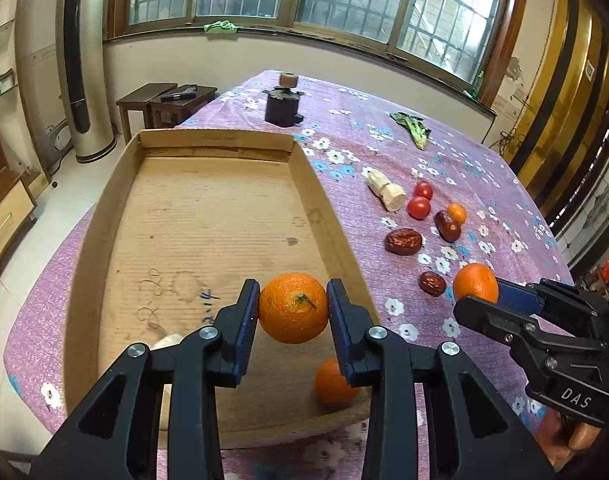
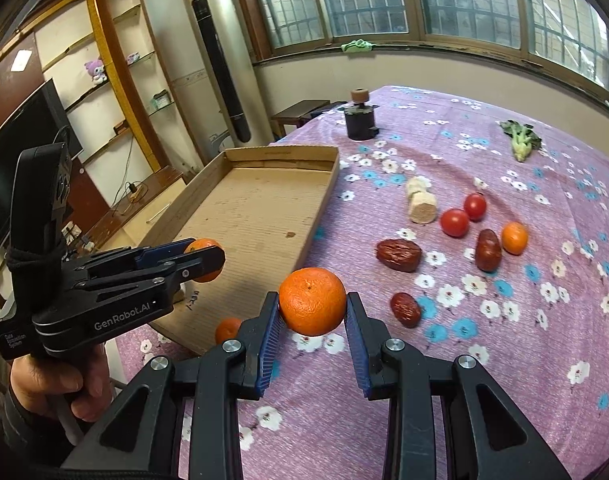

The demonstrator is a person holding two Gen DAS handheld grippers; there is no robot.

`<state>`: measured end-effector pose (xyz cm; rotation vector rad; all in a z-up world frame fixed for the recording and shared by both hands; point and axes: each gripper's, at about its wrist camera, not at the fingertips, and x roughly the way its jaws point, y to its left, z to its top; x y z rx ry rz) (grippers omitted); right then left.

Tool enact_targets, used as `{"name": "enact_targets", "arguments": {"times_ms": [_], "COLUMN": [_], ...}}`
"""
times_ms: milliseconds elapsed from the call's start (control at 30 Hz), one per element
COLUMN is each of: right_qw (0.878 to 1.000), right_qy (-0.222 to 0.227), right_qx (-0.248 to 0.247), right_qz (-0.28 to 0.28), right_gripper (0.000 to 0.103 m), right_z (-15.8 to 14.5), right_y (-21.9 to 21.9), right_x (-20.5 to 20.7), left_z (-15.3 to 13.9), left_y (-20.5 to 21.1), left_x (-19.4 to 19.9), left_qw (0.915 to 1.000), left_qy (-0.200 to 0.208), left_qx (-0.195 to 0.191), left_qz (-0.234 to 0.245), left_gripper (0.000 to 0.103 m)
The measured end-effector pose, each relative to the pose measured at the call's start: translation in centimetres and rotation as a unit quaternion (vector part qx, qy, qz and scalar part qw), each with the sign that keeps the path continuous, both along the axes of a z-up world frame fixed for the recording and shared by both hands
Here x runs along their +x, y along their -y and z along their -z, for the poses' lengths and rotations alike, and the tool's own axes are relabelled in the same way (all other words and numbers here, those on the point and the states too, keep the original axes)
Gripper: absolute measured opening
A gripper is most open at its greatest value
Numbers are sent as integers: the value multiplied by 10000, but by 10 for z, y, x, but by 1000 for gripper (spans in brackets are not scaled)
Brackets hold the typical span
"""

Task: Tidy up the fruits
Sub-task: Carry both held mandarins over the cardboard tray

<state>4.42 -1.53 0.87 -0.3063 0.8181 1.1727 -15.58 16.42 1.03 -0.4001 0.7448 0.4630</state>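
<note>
The left claw (image 1: 293, 309) is closed on a stemmed orange (image 1: 293, 307), bright and pebbled, held at lower centre above the cardboard tray (image 1: 208, 216), where a smaller orange (image 1: 333, 385) lies near the bottom edge. The right claw (image 2: 312, 309) grips a second orange (image 2: 312, 301) over the purple floral counter (image 2: 504, 360) beside the tray. Only the right wrist view shows the hand (image 2: 56, 384) holding the left claw at lower left.

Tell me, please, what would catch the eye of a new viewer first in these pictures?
Two bright oranges are each clamped in a black gripper: the left gripper holds its orange above the cardboard tray, the right gripper holds its orange over the purple flowered tablecloth. One small orange already lies in the tray.
</note>
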Motion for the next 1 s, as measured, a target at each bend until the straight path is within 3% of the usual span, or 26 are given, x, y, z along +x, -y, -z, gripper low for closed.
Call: {"name": "enact_targets", "arguments": {"times_ms": [467,1000], "right_qw": [9990,9946], "right_qy": [-95,-213], "right_qx": [-101,-544], "right_qz": [-430,-857], "right_gripper": [32,33], "right_z": [8,46], "right_y": [-48,-106], "right_x": [-18,-32], "left_z": [5,28], "left_y": [-49,-73], "left_x": [-18,-9], "left_qw": [9982,9949], "left_qy": [1,-433], "left_qx": [-134,-233], "left_qz": [-578,-884], "left_gripper": [32,32]}}
